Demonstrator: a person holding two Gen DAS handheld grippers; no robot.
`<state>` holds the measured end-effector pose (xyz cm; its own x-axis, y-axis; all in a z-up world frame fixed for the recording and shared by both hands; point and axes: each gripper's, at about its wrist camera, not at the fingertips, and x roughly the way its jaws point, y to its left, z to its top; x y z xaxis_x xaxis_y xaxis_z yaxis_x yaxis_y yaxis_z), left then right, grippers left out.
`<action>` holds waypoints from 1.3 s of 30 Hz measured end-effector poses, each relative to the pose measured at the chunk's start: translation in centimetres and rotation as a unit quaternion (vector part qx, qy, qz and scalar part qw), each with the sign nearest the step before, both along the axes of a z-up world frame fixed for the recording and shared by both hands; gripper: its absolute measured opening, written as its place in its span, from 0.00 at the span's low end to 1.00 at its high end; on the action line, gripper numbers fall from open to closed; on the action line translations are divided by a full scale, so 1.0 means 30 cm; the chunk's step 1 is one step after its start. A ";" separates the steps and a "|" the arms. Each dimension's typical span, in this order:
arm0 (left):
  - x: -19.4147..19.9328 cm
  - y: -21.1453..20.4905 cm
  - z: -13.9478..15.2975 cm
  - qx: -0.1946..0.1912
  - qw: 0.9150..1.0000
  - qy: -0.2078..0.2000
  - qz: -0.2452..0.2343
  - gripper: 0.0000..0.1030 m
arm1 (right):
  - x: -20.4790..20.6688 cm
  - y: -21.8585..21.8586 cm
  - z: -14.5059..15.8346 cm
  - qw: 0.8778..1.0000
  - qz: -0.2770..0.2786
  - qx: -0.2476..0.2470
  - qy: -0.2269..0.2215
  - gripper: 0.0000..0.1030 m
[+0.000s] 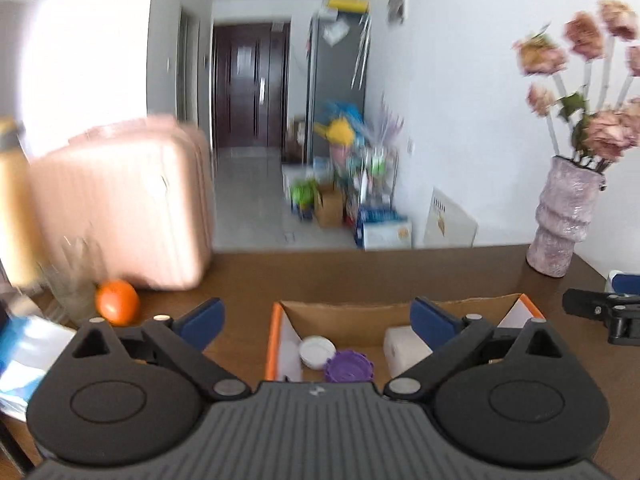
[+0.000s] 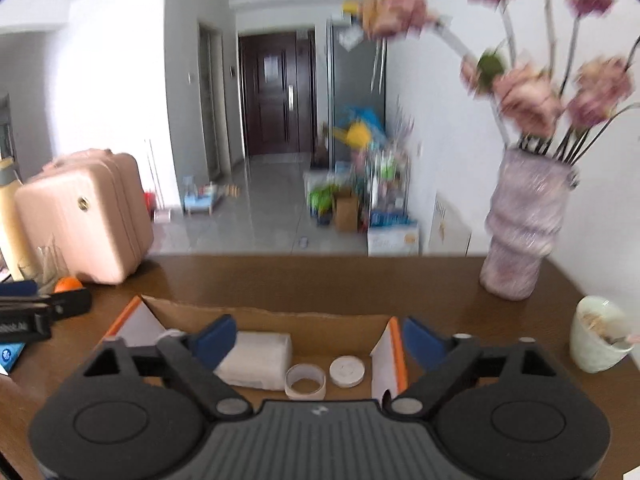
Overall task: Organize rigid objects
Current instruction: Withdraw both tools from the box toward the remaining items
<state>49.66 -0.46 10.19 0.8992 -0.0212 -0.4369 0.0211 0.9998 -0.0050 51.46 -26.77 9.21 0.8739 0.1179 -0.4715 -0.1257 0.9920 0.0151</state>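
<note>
An open cardboard box (image 1: 352, 312) with orange-edged flaps sits on the brown table; it also shows in the right wrist view (image 2: 320, 324). Inside lie a white round lid (image 1: 318, 352), a purple ridged lid (image 1: 347, 366) and a white block (image 1: 402, 346). The right wrist view shows the white block (image 2: 258, 358), a tape ring (image 2: 305, 380) and a white round disc (image 2: 347, 371). My left gripper (image 1: 318, 320) is open and empty above the box's near side. My right gripper (image 2: 318, 338) is open and empty above the box.
An orange (image 1: 117, 302) lies left of the box beside a clear glass (image 1: 74, 280) and a pink suitcase (image 1: 132, 204). A purple vase with flowers (image 2: 522, 228) stands at the back right. A pale cup (image 2: 598, 334) stands at the right. A blue booklet (image 1: 28, 356) lies at the left.
</note>
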 end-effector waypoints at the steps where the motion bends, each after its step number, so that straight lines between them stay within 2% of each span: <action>1: -0.033 -0.004 0.006 0.007 1.000 -0.012 -0.002 1.00 | -0.035 0.000 0.003 1.000 0.003 -0.004 -0.010 0.89; 5: -0.167 -0.022 0.031 0.014 0.998 -0.060 -0.010 1.00 | -0.165 0.002 0.019 0.998 0.010 0.001 -0.056 0.95; 8: -0.252 -0.027 0.034 0.013 0.997 -0.081 -0.010 1.00 | -0.245 0.012 0.019 0.997 0.010 0.012 -0.081 0.96; 17: -0.468 -0.005 -0.019 -0.009 0.995 -0.100 -0.007 1.00 | -0.486 -0.031 0.015 0.989 -0.007 0.059 -0.134 0.96; 19: -0.528 0.002 -0.044 -0.020 0.995 -0.101 -0.013 1.00 | -0.553 -0.039 -0.003 0.988 -0.009 0.059 -0.146 0.96; 22: -0.630 -0.003 -0.070 -0.002 0.992 -0.122 -0.016 1.00 | -0.652 -0.046 -0.042 0.987 -0.009 0.040 -0.157 0.96; 25: -0.725 -0.015 -0.098 0.011 0.991 -0.135 -0.006 1.00 | -0.737 -0.050 -0.077 0.987 -0.004 0.028 -0.161 0.97; 29: -0.828 -0.012 -0.144 -0.020 0.993 -0.113 -0.010 1.00 | -0.839 -0.048 -0.127 0.988 -0.004 0.018 -0.154 0.97; 35: -1.013 -0.026 -0.200 0.014 0.993 -0.121 -0.003 1.00 | -1.022 -0.046 -0.219 0.990 0.002 0.053 -0.130 0.98; 39: -1.117 -0.038 -0.226 0.031 0.991 -0.128 0.004 1.00 | -1.113 -0.030 -0.254 0.992 0.013 0.055 -0.113 0.98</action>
